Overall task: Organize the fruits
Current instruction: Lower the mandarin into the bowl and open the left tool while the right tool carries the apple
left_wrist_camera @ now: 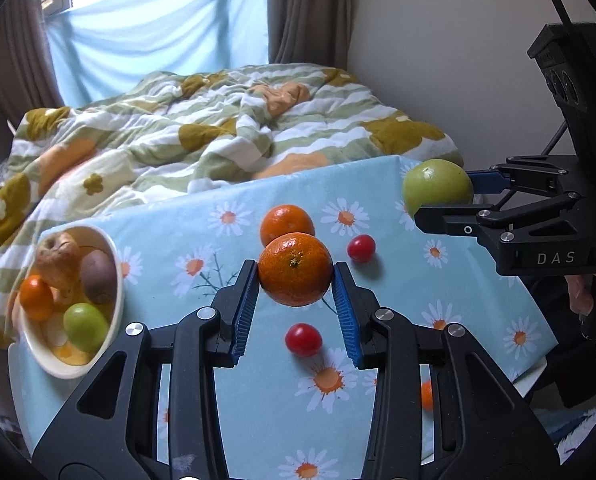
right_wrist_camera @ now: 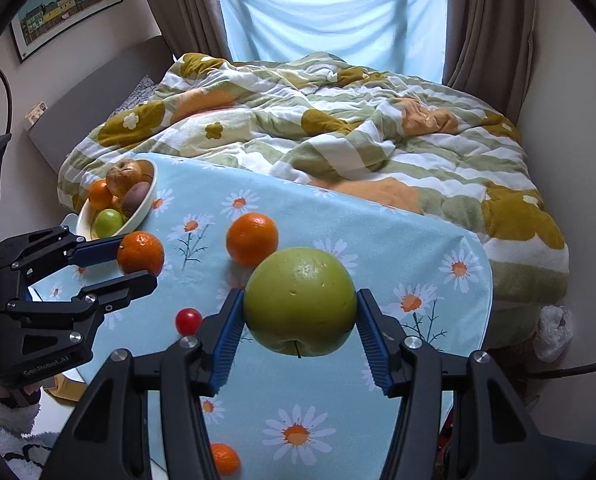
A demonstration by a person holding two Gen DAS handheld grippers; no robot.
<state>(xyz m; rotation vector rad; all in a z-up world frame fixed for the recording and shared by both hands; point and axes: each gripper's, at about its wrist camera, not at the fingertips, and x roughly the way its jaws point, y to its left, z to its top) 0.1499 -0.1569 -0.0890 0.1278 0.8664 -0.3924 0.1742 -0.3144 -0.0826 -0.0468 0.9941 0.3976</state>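
A bedroom in a home is shown. Most of the background is filled by a bed [right_wrist_camera: 337, 128] covered with a rumpled quilt [left_wrist_camera: 202, 136] printed in green and white stripes with mustard flowers. Behind it a window [right_wrist_camera: 329, 12] is framed by brown curtains [right_wrist_camera: 489, 24] and screened with pale blue cloth. A framed picture [right_wrist_camera: 66, 4] of coloured houses is hung at the upper left of the right wrist view. In the foreground a table [right_wrist_camera: 437, 248] is spread with a daisy-print cloth.

left tool [left_wrist_camera: 294, 276] clamped, right tool [right_wrist_camera: 300, 304] clamped, both tilted downward
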